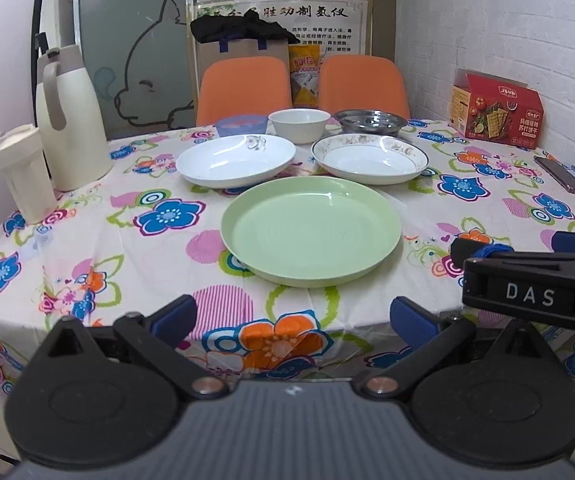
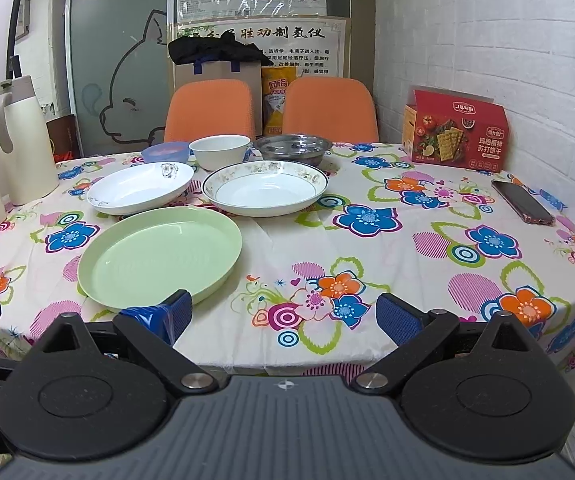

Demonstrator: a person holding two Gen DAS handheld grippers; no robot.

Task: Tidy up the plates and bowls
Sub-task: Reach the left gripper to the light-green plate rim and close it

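Both my left gripper [image 1: 293, 316] and right gripper [image 2: 283, 316] gape wide, empty; green plate [image 1: 311, 232] just ahead, nothing stacked yet—grasp its rim first.

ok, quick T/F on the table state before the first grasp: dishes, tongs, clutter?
1. The green plate lies nearest the tongs. True.
2. Both tongs, left and right, are open and hold nothing. True.
3. The white bowl is stacked on the green plate. False: it stands apart, in the back row.
4. The phone lies inside the steel bowl. False: it lies on the cloth, right side.
5. The cracker box stands by the wall. True.
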